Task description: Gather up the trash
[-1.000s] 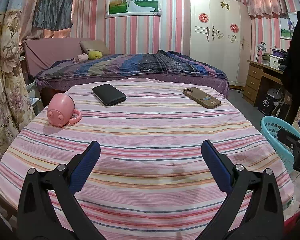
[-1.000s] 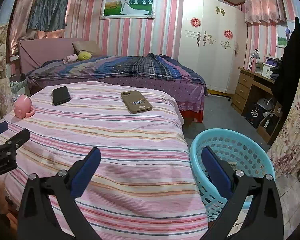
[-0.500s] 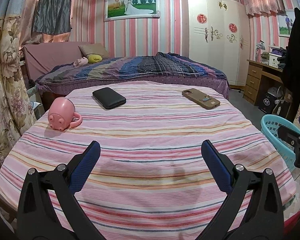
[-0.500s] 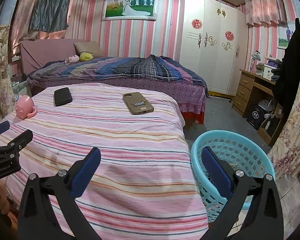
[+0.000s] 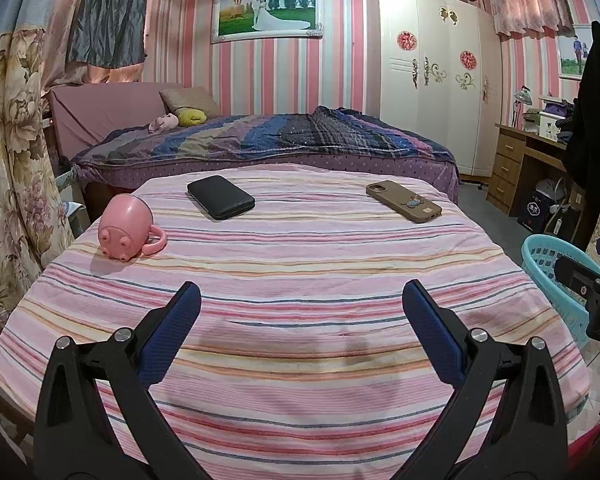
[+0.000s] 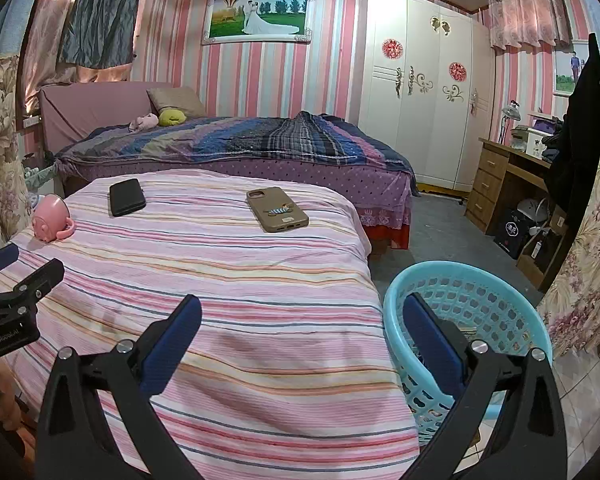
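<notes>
Both tongs, left tongs point(image 5: 301, 300) and right tongs point(image 6: 302, 312), hang spread wide and hold nothing above the striped table point(image 5: 300, 264).

Trash itself cannot be made out on the cloth; the blue basket point(image 6: 480, 280) stands on the floor just beside the table's right edge, partly behind the right tongs' finger, with something dark inside that cannot be identified. On the table's far part lie a brown phone point(image 5: 403, 201) toward the right and a black phone point(image 5: 221, 202) toward the left. A pink mug point(image 5: 126, 227) lies tipped near the left edge. Beyond the table's far end stands a bed point(image 6: 236, 140).
</notes>
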A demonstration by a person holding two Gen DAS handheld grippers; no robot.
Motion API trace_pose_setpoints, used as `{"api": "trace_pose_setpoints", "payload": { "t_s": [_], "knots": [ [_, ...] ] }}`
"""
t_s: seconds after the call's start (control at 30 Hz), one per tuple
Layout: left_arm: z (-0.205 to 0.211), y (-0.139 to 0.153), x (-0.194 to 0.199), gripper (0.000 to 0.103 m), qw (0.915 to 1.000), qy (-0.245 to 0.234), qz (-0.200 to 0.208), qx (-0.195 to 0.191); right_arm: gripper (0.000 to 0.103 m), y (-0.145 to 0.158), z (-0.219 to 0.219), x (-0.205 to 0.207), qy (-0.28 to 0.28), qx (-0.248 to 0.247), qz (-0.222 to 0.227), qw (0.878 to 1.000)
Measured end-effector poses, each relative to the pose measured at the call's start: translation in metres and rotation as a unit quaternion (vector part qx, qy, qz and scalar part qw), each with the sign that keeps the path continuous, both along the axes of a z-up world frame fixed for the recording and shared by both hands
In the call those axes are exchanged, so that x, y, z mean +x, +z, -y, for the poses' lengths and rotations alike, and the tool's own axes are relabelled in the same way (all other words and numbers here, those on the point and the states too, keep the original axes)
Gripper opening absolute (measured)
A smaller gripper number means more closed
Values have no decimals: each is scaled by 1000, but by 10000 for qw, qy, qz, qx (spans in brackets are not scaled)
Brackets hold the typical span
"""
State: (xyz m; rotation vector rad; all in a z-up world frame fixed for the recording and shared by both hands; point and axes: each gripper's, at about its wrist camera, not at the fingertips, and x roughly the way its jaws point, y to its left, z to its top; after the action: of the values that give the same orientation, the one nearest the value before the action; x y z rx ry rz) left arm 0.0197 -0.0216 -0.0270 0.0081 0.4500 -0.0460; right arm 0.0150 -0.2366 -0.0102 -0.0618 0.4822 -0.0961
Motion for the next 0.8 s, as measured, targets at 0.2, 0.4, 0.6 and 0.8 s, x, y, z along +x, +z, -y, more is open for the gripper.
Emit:
{"api": "trace_pose_setpoints", "payload": {
  "t_s": [0.2,0.4,0.6,0.8],
  "knots": [
    [-1,0,1,98,10000,-10,-22,-25,98,0,0,0,-1,5,6,10000],
    [-1,0,1,98,10000,-5,-17,-26,98,0,0,0,-1,-1,15,10000],
    [-1,0,1,98,10000,-4,-21,-29,98,0,1,0,-3,-2,11,10000],
    [-2,0,2,98,10000,-5,-28,-29,98,0,0,1,-6,-7,11,10000]
  ]
}}
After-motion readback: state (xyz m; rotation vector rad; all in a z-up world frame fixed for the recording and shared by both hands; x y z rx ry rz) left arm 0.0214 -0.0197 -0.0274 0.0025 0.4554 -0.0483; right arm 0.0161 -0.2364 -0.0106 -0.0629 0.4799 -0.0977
